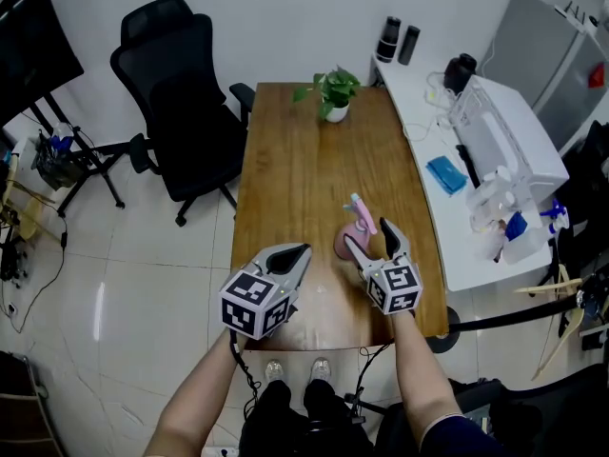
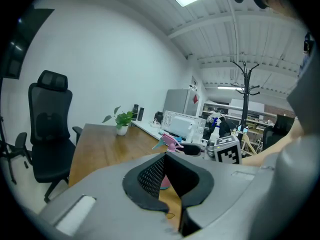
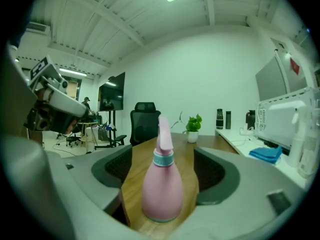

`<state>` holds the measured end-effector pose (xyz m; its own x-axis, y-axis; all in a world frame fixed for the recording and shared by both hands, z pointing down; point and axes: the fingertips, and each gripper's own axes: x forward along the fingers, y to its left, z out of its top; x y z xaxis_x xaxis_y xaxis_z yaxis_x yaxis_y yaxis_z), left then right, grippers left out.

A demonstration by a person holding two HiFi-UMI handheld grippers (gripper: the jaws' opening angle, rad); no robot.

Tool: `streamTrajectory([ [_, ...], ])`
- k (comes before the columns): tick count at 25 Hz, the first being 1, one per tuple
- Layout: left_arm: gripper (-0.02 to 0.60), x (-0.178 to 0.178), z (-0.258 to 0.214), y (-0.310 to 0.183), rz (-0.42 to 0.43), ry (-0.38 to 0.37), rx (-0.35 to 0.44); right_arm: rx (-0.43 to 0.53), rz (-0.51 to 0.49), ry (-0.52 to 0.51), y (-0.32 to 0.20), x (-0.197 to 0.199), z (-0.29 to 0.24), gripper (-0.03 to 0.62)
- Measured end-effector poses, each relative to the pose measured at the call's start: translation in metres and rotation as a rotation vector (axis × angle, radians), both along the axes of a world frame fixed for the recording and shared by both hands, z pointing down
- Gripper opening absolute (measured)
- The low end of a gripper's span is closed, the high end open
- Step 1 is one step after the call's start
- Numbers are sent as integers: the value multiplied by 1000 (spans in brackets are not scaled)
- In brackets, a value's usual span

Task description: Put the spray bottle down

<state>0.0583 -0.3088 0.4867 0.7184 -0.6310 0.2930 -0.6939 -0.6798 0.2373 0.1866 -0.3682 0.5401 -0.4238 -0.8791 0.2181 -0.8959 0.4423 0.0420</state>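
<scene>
1. Right claw [image 3: 162, 156] was wide open, with clear gaps between both jaws and the spray bottle [image 3: 162, 194]. It held nothing.
2. The spray bottle stood upright on the counter [image 1: 304, 150], base flat on the wood, right between the right claw's jaws. Its nozzle pointed away from the claw.
3. In the head view the right claw [image 1: 369, 236] sat low near the counter's near edge, with the pink bottle [image 1: 344, 244] inside its jaw span.
4. Left claw [image 2: 165, 156] had its jaw tips closed together and was empty. In the head view the left claw [image 1: 301, 251] was left of the right claw and well clear of the bottle.
5. Ahead of both claws, at the counter's far end, I saw a potted plant [image 1: 333, 93].
</scene>
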Motion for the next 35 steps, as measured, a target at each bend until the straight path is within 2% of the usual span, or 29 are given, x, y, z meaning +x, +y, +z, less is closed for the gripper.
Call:
streamTrajectory([
  [2,11,4,-7,3,12,4,10,9,-20,-16,20,2,-21,367],
  [3,11,6,-11,6,19,7,17,14,-31,-23,31,3,-33,331],
  [7,11,15,-34,24,50,21,57,53,-80,-34,77,2,-83,84],
  [8,11,17,-40,29,58,22,67,64,-91,-33,87,1,-94,51],
  [10,11,19,-52,38,67,24,84,83,-108,-33,104,-2,-116,37],
  [11,11,20,-58,42,70,24,92,91,-115,-34,111,-4,-125,3],
  [20,11,23,-105,71,95,29,171,129,-177,-32,156,-26,-179,0],
  [29,11,21,-116,87,103,34,186,109,-176,-95,167,-30,-183,0],
  [35,11,23,-119,90,105,40,188,109,-158,-102,166,-29,-183,0],
])
